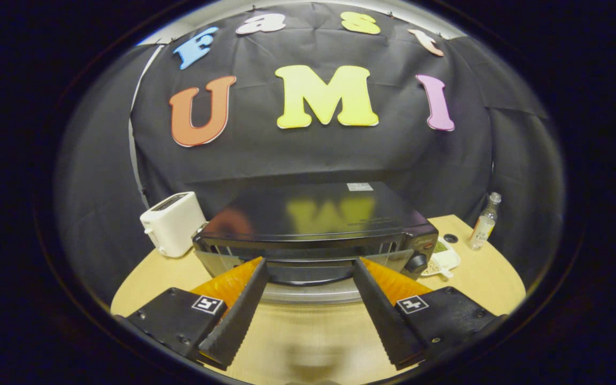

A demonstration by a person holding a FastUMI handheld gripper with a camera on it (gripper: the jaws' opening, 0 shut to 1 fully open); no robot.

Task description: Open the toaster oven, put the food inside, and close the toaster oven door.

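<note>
A black toaster oven [313, 214] stands on the wooden table [479, 278], just ahead of my fingers. Its dark glass door [308, 271] faces me and seems tilted outward, with a silver handle bar [308, 293] along the edge nearest me. My gripper [309, 262] is open wide, its two fingertips level with the door front, one at each side of the glass. Nothing is held between them. A white dish of food [443, 260] lies on the table beside the oven's right corner, next to the black knob [417, 262].
A white pop-up toaster [171, 223] stands left of the oven. A small clear bottle [484, 223] stands at the table's far right edge, with a small dark cap [451, 238] near it. Bare wood lies under my fingers.
</note>
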